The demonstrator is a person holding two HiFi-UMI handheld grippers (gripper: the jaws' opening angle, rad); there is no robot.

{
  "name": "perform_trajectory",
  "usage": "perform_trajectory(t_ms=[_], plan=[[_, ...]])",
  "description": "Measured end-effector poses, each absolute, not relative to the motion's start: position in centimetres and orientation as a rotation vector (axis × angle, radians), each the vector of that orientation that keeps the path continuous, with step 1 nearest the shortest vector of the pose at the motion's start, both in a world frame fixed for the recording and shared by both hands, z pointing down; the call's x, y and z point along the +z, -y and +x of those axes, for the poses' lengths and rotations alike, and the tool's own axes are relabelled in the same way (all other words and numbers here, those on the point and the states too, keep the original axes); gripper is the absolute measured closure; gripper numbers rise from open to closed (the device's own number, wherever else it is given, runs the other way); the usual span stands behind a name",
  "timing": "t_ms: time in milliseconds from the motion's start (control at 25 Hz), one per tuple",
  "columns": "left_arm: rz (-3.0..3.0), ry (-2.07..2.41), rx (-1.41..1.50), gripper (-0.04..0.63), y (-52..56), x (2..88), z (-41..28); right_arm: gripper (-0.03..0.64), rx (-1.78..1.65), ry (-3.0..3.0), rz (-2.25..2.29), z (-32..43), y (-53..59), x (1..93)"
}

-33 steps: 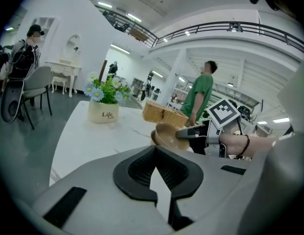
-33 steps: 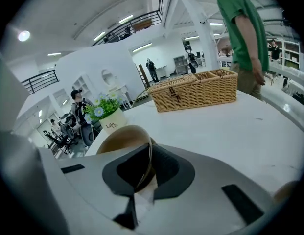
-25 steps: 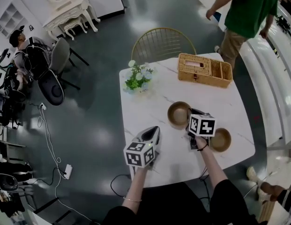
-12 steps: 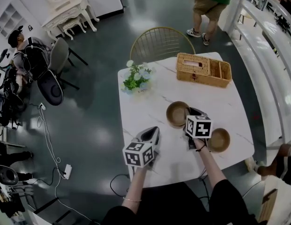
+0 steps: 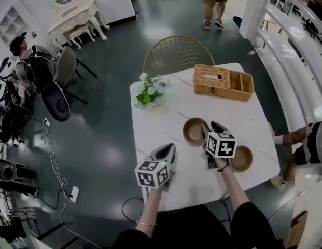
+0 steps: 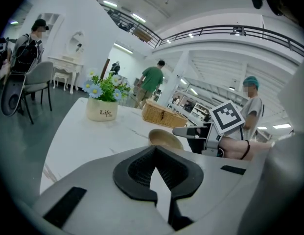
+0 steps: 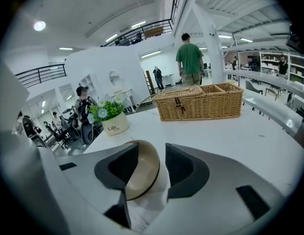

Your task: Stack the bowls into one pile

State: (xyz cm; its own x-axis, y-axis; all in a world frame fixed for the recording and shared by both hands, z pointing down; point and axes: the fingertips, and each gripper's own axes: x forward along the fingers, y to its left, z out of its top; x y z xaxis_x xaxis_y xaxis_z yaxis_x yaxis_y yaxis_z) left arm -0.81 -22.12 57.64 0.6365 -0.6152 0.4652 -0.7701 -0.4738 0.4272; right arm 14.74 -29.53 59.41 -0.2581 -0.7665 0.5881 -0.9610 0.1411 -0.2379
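Two brown bowls sit on the white marble table [image 5: 161,121]. One bowl [image 5: 193,132] [image 7: 141,173] [image 6: 163,138] is near the middle, the other bowl [image 5: 242,158] lies near the right front edge. My right gripper [image 5: 211,127] [image 7: 152,149] is at the middle bowl's right rim. Its jaws have just been opening and stand apart, with the rim between them and the pads off it. My left gripper [image 5: 169,148] [image 6: 154,149] hovers over bare table to the left, its tips together and nothing in it.
A wicker basket [image 5: 223,82] stands at the table's far right and a flower pot [image 5: 150,93] at the far left. A gold wire chair [image 5: 175,51] is behind the table. People stand beyond the table and at its right edge.
The right gripper's jaws have parted around the middle bowl's rim. The person in green has walked off toward the back. The left gripper has stayed where it was.
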Motion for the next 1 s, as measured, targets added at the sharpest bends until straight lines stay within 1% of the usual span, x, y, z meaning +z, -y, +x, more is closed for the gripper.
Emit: perform_trajectory(t_ms=[240,440,680,1000], plan=[[2.234,1.088,0.321,0.58,22.3,57.5,-1.1,0.462,0.987,2.099,1.68,15.4,29.3,60.5],[2.223,1.096,0.324,0.58,22.4,57.8,-1.4,0.462,1.144,2.078,1.652,15.3,29.2,62.0],[2.214,1.098,0.33,0.58,22.5,58.1,-1.6,0.465,1.23,2.058,1.616,14.7,29.2,63.1],[2.207,1.093,0.335,0.58,22.7,58.4,-1.4,0.557,1.261,2.027,1.606,14.7,29.3,63.9]])
